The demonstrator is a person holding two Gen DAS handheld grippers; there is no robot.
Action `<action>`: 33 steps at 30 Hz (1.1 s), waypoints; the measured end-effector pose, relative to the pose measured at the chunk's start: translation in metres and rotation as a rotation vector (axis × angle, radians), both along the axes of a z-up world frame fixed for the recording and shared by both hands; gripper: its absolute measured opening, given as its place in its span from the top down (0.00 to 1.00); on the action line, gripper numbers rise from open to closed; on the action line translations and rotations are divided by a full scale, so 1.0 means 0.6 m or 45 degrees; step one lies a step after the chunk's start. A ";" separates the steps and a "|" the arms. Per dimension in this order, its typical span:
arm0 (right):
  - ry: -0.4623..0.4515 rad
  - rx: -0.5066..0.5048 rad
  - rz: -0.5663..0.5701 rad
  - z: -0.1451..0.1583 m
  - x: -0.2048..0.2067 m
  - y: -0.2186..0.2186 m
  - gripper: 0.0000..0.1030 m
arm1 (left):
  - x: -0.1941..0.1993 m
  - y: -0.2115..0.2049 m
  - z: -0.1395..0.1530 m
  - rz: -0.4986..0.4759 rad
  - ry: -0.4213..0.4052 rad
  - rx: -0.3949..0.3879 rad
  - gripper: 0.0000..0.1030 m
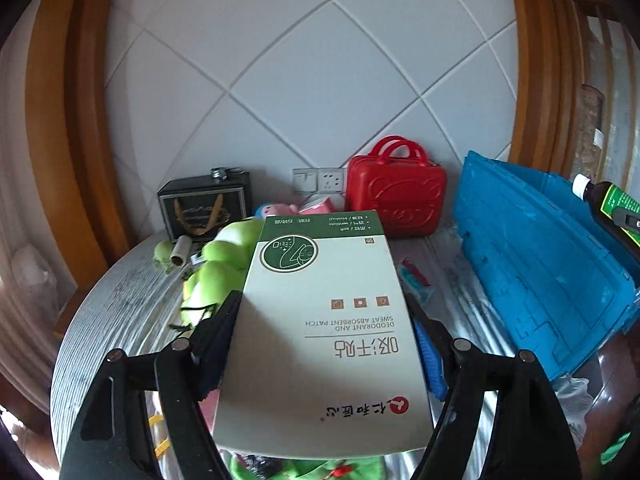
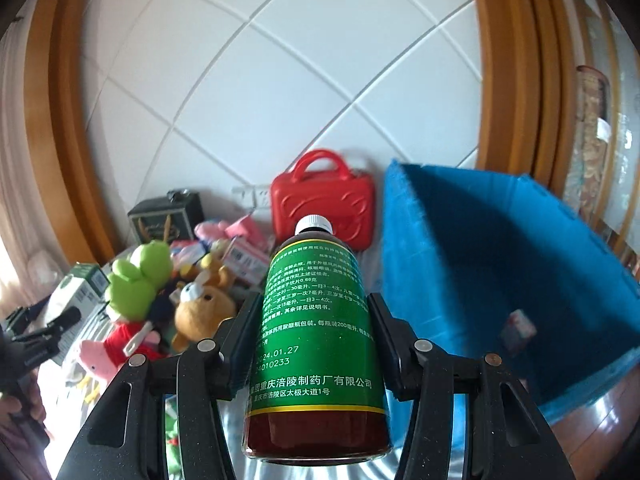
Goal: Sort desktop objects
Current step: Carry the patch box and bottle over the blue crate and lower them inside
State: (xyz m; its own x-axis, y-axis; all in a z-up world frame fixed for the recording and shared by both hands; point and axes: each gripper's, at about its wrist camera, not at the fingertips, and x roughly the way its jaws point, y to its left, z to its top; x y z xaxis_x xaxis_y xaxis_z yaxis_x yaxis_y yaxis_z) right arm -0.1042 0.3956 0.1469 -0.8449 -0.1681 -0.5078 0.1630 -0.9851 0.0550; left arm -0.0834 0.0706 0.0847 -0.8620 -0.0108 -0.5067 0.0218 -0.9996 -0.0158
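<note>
My left gripper (image 1: 324,320) is shut on a flat white and green patch box (image 1: 324,344), held above the table with its long side pointing away. My right gripper (image 2: 312,312) is shut on a brown medicine bottle (image 2: 316,320) with a green label and a white cap, lifted off the table. That bottle (image 1: 612,208) shows at the right edge of the left wrist view, over the blue crate (image 1: 540,264). The blue crate (image 2: 500,280) stands open to the right of the bottle, with a small packet (image 2: 518,328) inside. The left gripper and its box (image 2: 72,300) appear at the far left of the right wrist view.
Plush toys lie in a heap: a green frog (image 2: 136,276), a brown bear (image 2: 200,312), a pink pig (image 2: 100,356). A red carry case (image 1: 396,200) and a black gift bag (image 1: 204,208) stand against the white tiled wall. A paper roll (image 1: 180,252) lies by the bag.
</note>
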 end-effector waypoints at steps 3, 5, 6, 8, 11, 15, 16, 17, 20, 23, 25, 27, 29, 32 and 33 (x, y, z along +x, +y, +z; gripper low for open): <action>0.036 0.017 -0.036 0.026 -0.008 0.077 0.50 | -0.028 0.106 0.021 -0.071 0.040 -0.010 0.26; 0.059 0.026 -0.039 0.044 -0.018 0.144 0.50 | -0.049 0.191 0.036 -0.116 0.070 -0.016 0.26; 0.066 0.027 -0.034 0.052 -0.026 0.176 0.50 | -0.060 0.234 0.044 -0.133 0.080 -0.019 0.26; 0.063 0.026 -0.039 0.070 -0.047 0.251 0.50 | -0.091 0.323 0.064 -0.170 0.064 -0.008 0.26; 0.047 0.068 -0.045 0.095 -0.098 0.350 0.50 | -0.139 0.453 0.109 -0.236 0.052 -0.005 0.26; -0.031 0.140 -0.036 0.103 -0.191 0.438 0.50 | -0.212 0.589 0.159 -0.298 -0.034 0.038 0.26; -0.063 0.151 -0.027 0.099 -0.218 0.456 0.50 | -0.235 0.618 0.165 -0.317 -0.071 0.053 0.26; -0.088 0.164 -0.025 0.093 -0.239 0.470 0.50 | -0.262 0.647 0.168 -0.319 -0.121 0.067 0.26; -0.218 0.204 -0.019 0.046 -0.314 0.498 0.50 | -0.337 0.719 0.143 -0.297 -0.284 0.075 0.26; -0.422 0.233 -0.029 -0.035 -0.385 0.524 0.50 | -0.413 0.779 0.083 -0.250 -0.463 -0.012 0.26; -0.557 0.236 -0.019 -0.093 -0.411 0.532 0.50 | -0.448 0.804 0.023 -0.232 -0.596 -0.073 0.26; -0.735 0.265 0.003 -0.167 -0.430 0.542 0.50 | -0.469 0.818 -0.041 -0.234 -0.739 -0.106 0.26; -0.875 0.292 0.043 -0.225 -0.435 0.541 0.50 | -0.481 0.825 -0.102 -0.238 -0.883 -0.142 0.26; -1.134 0.292 0.082 -0.310 -0.438 0.540 0.50 | -0.482 0.832 -0.172 -0.232 -1.067 -0.144 0.26; -1.202 0.335 0.088 -0.335 -0.436 0.538 0.50 | -0.479 0.836 -0.188 -0.239 -1.111 -0.152 0.26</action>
